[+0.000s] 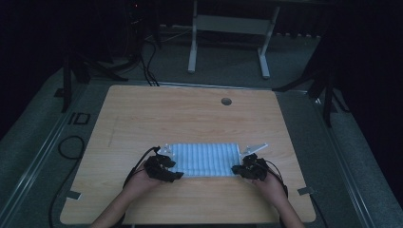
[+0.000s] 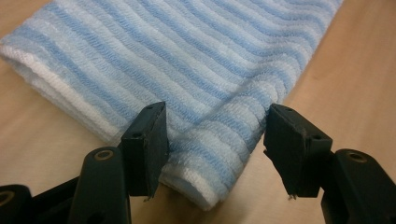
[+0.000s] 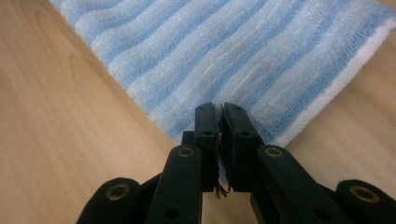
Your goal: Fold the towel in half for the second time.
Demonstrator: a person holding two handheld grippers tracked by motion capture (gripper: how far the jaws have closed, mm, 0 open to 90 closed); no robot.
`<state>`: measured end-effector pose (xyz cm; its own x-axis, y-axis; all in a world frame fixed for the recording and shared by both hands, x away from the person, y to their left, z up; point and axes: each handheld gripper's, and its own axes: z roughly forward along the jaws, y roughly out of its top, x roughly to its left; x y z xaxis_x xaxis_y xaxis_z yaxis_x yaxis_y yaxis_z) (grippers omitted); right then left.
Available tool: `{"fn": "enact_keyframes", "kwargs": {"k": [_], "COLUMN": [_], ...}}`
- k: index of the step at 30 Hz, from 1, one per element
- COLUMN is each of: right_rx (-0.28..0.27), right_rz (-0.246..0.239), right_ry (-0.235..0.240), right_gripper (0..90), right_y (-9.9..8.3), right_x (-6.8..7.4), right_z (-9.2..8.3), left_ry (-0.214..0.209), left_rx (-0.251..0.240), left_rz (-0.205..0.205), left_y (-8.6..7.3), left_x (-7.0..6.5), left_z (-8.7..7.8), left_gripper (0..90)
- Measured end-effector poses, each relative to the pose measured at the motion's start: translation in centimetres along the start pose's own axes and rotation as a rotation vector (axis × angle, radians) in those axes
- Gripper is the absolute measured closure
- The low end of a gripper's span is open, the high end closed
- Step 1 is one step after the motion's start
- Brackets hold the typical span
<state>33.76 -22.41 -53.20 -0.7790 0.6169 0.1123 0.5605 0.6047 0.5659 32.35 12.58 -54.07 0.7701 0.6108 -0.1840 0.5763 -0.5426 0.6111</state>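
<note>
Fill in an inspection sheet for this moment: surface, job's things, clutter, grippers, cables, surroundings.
Surface: wooden table with a round grommet hole near its far edge.
Job's things: blue-and-white striped towel, folded, flat near the front edge.
Clutter: nothing seen.
Grippers: left gripper jaws apart astride a towel corner, pads not pressing; right gripper jaws shut on the towel's edge.
Cables: black cables trail from both grippers; more loop on the floor at left.
Surroundings: dim room, white table frame beyond, dark stands on both sides.
</note>
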Motion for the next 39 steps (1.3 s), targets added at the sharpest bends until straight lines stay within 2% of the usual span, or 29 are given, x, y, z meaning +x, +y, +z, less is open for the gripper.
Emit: {"fn": "enact_keyframes", "kwargs": {"k": [1, 2, 3, 7, 12, 13, 14, 16, 23, 29, 35, 39], "right_rx": [0.0, 0.003, 0.005, 0.003, -0.003, -0.003, -0.007, -0.005, 0.005, 0.017, 0.006, -0.01], "right_rz": [0.0, -0.005, -0.006, -0.004, 0.0, 0.0, 0.002, 0.007, 0.009, 0.006, 0.022, 0.036], "right_ry": [0.0, -0.003, -0.011, -0.006, -0.005, -0.005, -0.007, -0.01, -0.018, -0.029, -0.024, -0.022], "right_gripper": [84.6, 84.6, 84.6, 84.5, 84.2, 84.2, 84.3, 84.2, 84.2, 84.2, 82.9, 78.5], "right_y": [0.0, 0.3, 1.2, 2.6, 4.0, 4.0, 4.2, 5.0, 6.6, 7.6, 7.6, 7.6], "right_x": [0.0, -0.1, -0.7, -1.5, -2.3, -2.3, -2.5, -2.9, -3.7, -3.9, -3.9, -4.0], "right_z": [0.0, 0.2, 0.7, 1.6, 2.4, 2.4, 2.6, 3.1, 4.0, 4.5, 4.5, 3.9], "left_ry": [0.0, 0.01, 0.016, 0.036, 0.021, 0.021, 0.013, 0.004, -0.013, 0.038, 0.065, 0.079], "left_rx": [0.0, 0.01, 0.01, 0.043, 0.048, 0.048, 0.047, 0.046, 0.016, 0.049, 0.079, 0.067], "left_rz": [0.0, 0.004, 0.008, 0.015, -0.007, -0.007, -0.019, -0.014, -0.055, -0.036, -0.002, -0.001], "left_y": [0.0, 0.3, 0.5, 1.2, 1.8, 1.8, 2.0, 2.1, 2.2, 2.9, 3.3, 3.4], "left_x": [0.0, 0.7, 1.0, 2.4, 4.3, 4.3, 5.1, 5.7, 7.8, 8.0, 7.4, 6.9], "left_z": [0.0, 0.0, 0.1, -0.1, -0.1, -0.1, -0.1, -0.1, -0.3, -0.1, 0.0, -0.4], "left_gripper": [39.3, 39.3, 39.3, 41.4, 41.2, 41.2, 41.2, 41.2, 43.8, 43.6, 39.8, 38.5]}}
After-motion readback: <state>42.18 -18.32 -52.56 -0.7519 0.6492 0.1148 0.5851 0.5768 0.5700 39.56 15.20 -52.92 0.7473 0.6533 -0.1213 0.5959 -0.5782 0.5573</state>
